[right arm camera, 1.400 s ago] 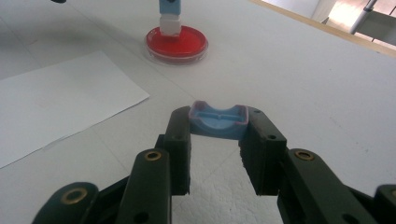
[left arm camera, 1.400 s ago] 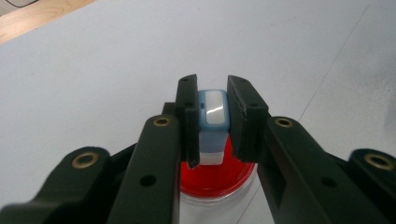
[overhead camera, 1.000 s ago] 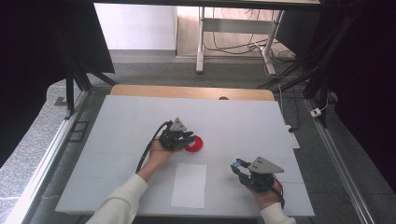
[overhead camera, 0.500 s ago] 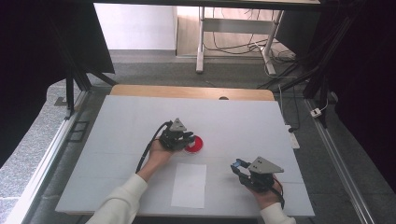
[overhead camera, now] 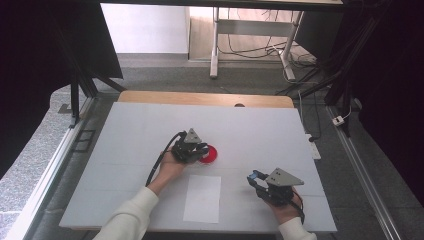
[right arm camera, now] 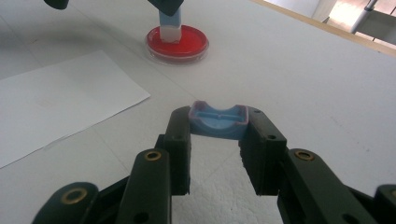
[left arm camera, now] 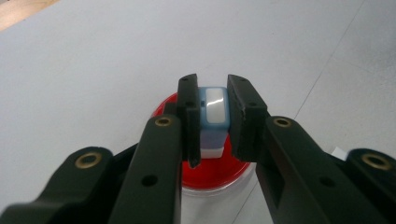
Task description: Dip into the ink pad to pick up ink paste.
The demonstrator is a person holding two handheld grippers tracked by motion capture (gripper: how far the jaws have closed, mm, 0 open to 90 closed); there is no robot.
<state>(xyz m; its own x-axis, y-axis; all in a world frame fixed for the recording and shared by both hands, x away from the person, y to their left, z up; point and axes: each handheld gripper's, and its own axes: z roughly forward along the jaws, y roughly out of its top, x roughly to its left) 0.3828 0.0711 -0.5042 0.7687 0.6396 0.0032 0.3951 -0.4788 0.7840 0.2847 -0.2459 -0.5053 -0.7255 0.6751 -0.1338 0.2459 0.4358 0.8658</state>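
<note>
My left gripper (left arm camera: 212,91) is shut on a small blue and white block (left arm camera: 213,114), holding it upright with its white lower end down on a round red dish (left arm camera: 233,169). From above, that gripper (overhead camera: 199,151) sits at the dish (overhead camera: 211,154) near the table's middle. My right gripper (right arm camera: 218,117) is shut on a shallow blue cap (right arm camera: 218,122), held just above the table at the front right (overhead camera: 255,178). The right gripper view also shows the block (right arm camera: 169,27) standing on the red dish (right arm camera: 187,46) farther off.
A white sheet of paper (overhead camera: 202,198) lies flat near the front edge, between the two hands. The white table top (overhead camera: 140,130) has a wooden strip (overhead camera: 200,98) along its far edge. Metal frame rails (overhead camera: 365,175) run along both sides.
</note>
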